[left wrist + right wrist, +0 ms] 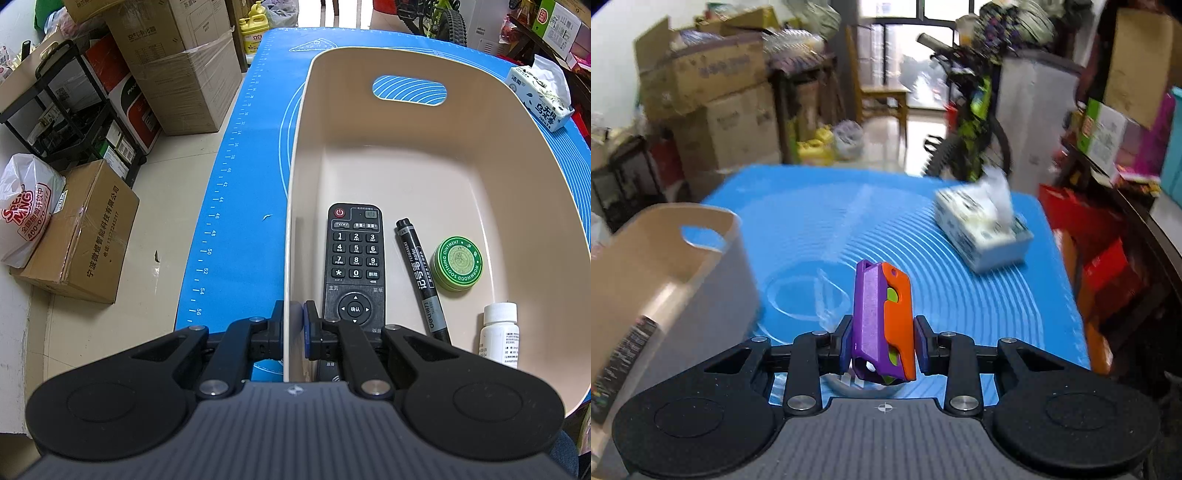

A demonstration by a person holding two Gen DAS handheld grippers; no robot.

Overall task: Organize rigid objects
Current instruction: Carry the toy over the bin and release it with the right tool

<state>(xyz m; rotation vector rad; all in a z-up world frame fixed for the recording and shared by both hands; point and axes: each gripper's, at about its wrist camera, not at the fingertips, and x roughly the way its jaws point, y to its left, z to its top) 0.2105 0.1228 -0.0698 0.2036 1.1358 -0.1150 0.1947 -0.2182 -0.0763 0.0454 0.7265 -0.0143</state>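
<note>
Left hand-held gripper (294,325): jaws clenched on the near-left wall of the beige bin (406,155), one finger outside, one inside, wall pinched between the pads. Bin sits on the blue mat (258,147) covering the table.

Bin contents, near end, left to right:
- black remote (354,264), lying flat, buttons up, close to the left wall
- black marker (421,278), just right of the remote, cap toward the far end, slightly angled
- green round ointment tin (457,264), right of the marker, lid up
- white bottle (499,334), near-right corner, cap toward the far end

The far half of the bin floor is bare; handle cutout in the far wall.

Right hand-held gripper (882,341): grasping a purple and orange toy (882,317), long axis pointing away from the camera, pads on its two long sides. Toy is clear of the mat, right of the bin. Right view is motion-blurred.

Tissue box (982,232) is on the mat at far right, well apart from the bin and the toy.
</note>
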